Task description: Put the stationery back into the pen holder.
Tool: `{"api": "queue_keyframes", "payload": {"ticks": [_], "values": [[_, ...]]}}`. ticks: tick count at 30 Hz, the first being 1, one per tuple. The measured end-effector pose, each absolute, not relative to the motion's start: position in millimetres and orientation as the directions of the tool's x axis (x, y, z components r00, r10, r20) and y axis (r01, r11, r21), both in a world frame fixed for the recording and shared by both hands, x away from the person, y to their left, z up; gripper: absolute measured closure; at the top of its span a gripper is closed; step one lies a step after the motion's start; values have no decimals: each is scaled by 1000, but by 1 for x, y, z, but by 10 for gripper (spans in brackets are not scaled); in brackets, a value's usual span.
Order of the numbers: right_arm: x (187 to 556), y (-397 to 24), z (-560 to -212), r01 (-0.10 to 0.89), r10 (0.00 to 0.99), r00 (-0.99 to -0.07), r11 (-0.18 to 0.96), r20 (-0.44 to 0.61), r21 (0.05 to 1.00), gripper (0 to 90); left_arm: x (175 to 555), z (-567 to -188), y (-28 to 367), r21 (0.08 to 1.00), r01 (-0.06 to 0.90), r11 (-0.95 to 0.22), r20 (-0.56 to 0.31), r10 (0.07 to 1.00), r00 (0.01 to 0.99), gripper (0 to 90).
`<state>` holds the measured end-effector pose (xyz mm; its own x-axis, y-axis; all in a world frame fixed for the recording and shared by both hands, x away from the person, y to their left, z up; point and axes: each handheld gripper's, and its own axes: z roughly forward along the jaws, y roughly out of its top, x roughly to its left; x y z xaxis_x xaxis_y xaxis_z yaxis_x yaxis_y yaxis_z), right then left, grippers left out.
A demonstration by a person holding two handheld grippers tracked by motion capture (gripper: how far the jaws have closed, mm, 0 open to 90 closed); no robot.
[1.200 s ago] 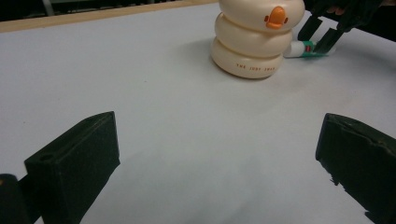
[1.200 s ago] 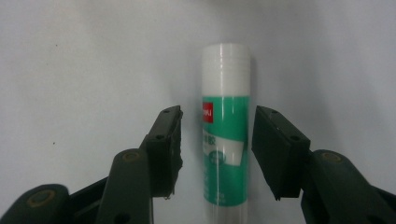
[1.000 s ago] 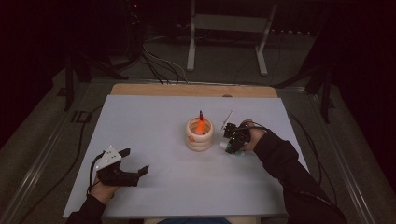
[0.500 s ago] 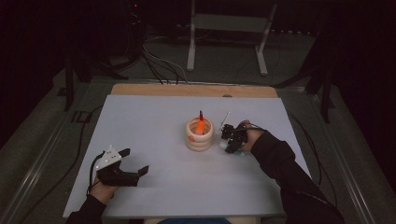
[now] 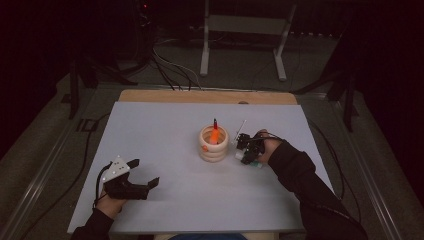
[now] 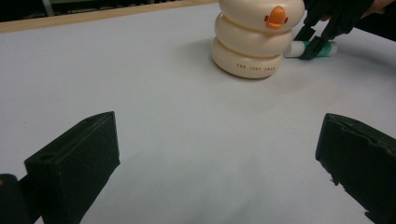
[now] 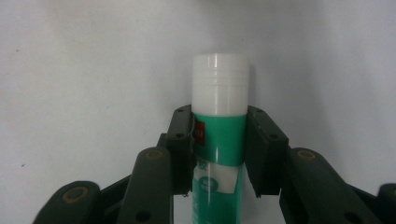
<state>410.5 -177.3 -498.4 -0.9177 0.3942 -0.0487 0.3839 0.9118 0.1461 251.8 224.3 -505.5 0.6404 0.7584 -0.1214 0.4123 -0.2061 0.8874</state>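
A green glue stick (image 7: 219,140) with a white cap lies flat on the white table (image 5: 165,125), just right of a cream ring-stacked duck holder (image 5: 213,144). My right gripper (image 7: 219,135) reaches down over it. Its jaws have just been closing, and both pads now press the green tube from either side. In the high view this right gripper (image 5: 245,155) sits over the glue stick (image 5: 248,161). An orange pen (image 5: 215,132) stands upright in the holder. My left gripper (image 5: 145,172) rests at the front left of the table, open, with nothing between its jaws (image 6: 219,158).
From the left gripper view, the holder (image 6: 252,42) stands ahead with the right gripper (image 6: 313,39) and glue stick (image 6: 294,48) behind it. A wooden strip (image 5: 210,96) borders the far table edge. Cables and a metal stand (image 5: 245,30) lie on the floor beyond.
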Motion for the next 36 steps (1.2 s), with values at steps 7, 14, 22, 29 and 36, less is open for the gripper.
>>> {"api": "queue_keyframes", "payload": {"ticks": [7,14,22,29,36], "values": [[410,-184,-492,422,432,-902,888,-20,182,657,252,-506,224,888,411,-208,-119,757,642,3],[407,-189,-487,436,446,-895,876,-6,206,658,252,-505,224,888,410,-209,-118,757,643,3],[400,-195,-482,440,452,-892,863,9,247,658,252,-505,224,888,410,-209,-119,757,643,3],[397,-199,-478,449,461,-887,850,24,278,658,252,-505,224,888,410,-209,-120,755,644,3],[393,-205,-473,464,476,-878,825,45,322,658,252,-505,224,888,410,-208,-120,756,644,3]]}}
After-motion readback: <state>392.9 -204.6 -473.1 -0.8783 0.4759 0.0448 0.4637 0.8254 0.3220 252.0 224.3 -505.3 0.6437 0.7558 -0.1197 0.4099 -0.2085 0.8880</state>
